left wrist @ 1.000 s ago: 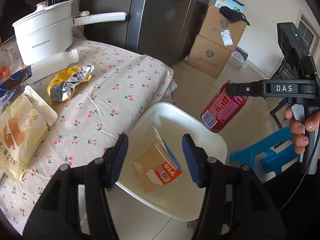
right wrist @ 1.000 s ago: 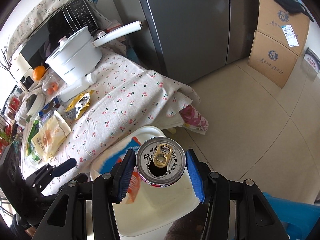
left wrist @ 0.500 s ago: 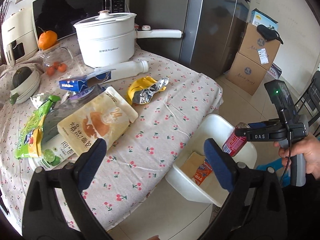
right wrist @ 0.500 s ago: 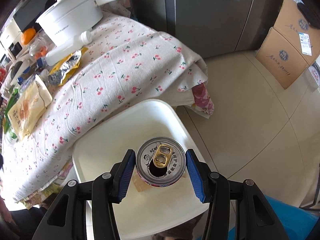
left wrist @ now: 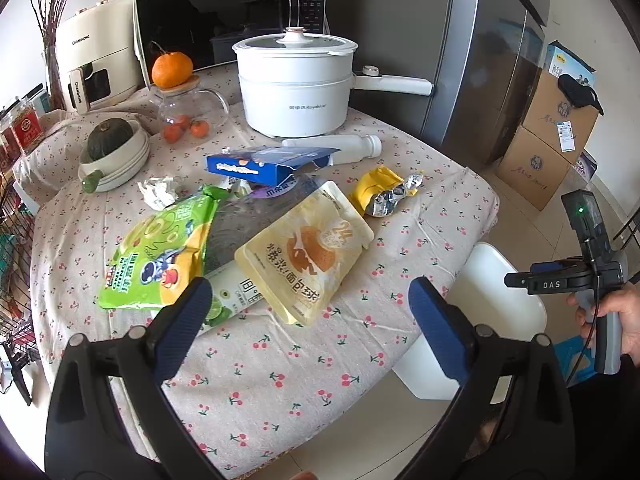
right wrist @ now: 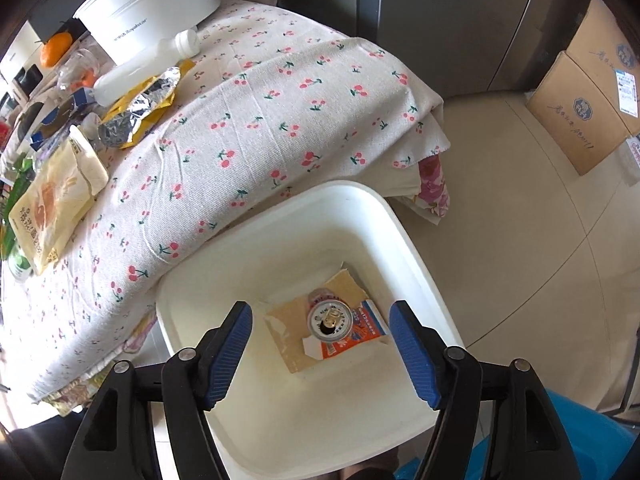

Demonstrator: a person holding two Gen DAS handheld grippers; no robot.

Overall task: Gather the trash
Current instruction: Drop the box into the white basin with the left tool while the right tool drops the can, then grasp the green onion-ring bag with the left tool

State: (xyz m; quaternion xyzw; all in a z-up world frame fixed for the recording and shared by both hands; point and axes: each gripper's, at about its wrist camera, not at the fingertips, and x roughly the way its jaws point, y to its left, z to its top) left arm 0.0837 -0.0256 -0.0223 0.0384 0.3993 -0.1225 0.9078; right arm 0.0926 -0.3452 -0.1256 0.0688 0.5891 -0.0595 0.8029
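The right tongs (right wrist: 320, 340) hang wide open and empty over the white bin (right wrist: 412, 256), which stands on the floor just beside the desk (left wrist: 280, 380). In the bin the can (right wrist: 329, 320) stands upright, tab up, on a torn brown carton (right wrist: 292, 320) with an orange and blue printed face. From the left wrist view the right tongs (left wrist: 516, 280) show side-on above the bin (left wrist: 496, 300), gripped by a hand (left wrist: 620, 320); the bin's inside is hidden from there. The left tongs (left wrist: 310, 320) are also spread wide, holding nothing, and hover over the near edge of the cherry-print cloth. More trash lies on the desk ahead of them: a pale yellow bread bag (left wrist: 308, 256) nearest, a green snack bag (left wrist: 160, 256) to its left, with a clear bottle (left wrist: 236, 240) partly under both, a crumpled yellow foil wrapper (left wrist: 384, 192) to the right, a blue box (left wrist: 272, 164) flattened behind, a white bottle (left wrist: 336, 146) on its side just beyond it, and a ball of paper (left wrist: 158, 192) to the left. Farther back stand a white pot (left wrist: 296, 84) with a long handle, a glass jug (left wrist: 188, 116) with an orange (left wrist: 172, 69) on its lid, and a bowl (left wrist: 116, 160) holding a dark green squash (left wrist: 110, 138).
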